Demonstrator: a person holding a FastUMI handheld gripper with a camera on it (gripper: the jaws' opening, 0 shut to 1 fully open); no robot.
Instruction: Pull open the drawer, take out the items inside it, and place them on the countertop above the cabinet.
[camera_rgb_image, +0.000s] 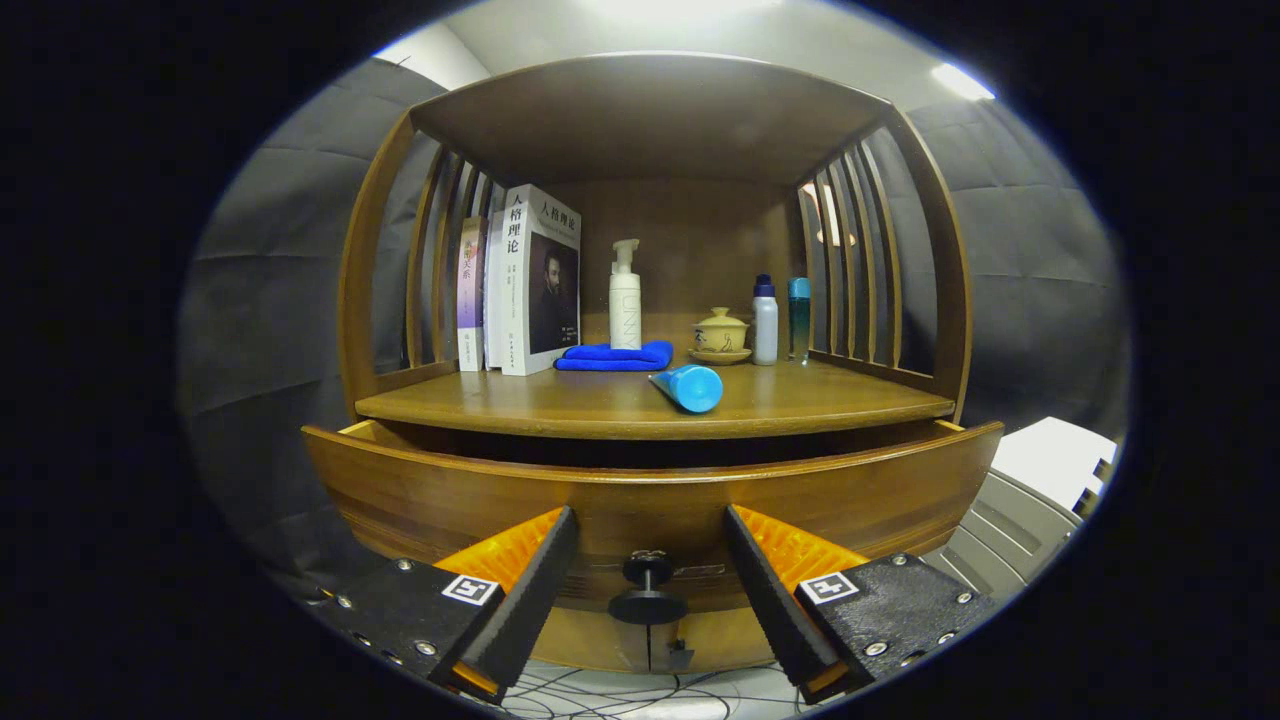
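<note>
Drawer (650, 490): seen from the gripper view, its curved wooden front stands a little way out from the cabinet, just under the desk, with a dark gap along its top edge; I judge it part open, the inside hidden from here.
Knob (647, 588): a dark round pull low on the middle of the drawer front, with its stem pointing straight back at the camera.
Claw (650, 560): fingers spread wide apart, gripping nothing; the knob sits between them, clear of both.
Key relation: the knob lies dead ahead on the claw's midline, so a straight closing on it and a pull back along the stem is what the move calls for. If the drawer needs no more travel, the claw must rise over the front edge instead.
Desk (560, 405): the wooden top above the drawer, roofed and walled with slats at both sides.
Blue tube (688, 387): lying on its side near the desk's front edge, about the middle, cap end toward the claw.
Blue cloth (615, 357): folded, behind the tube.
Pump bottle (625, 297): upright at the cloth's back edge.
Books (525, 280): standing at the back left corner.
Lidded cup (720, 333): on a saucer, right of the pump bottle.
Two small bottles (765, 320): upright toward the back right corner.
Drawer contents: cannot tell.
</note>
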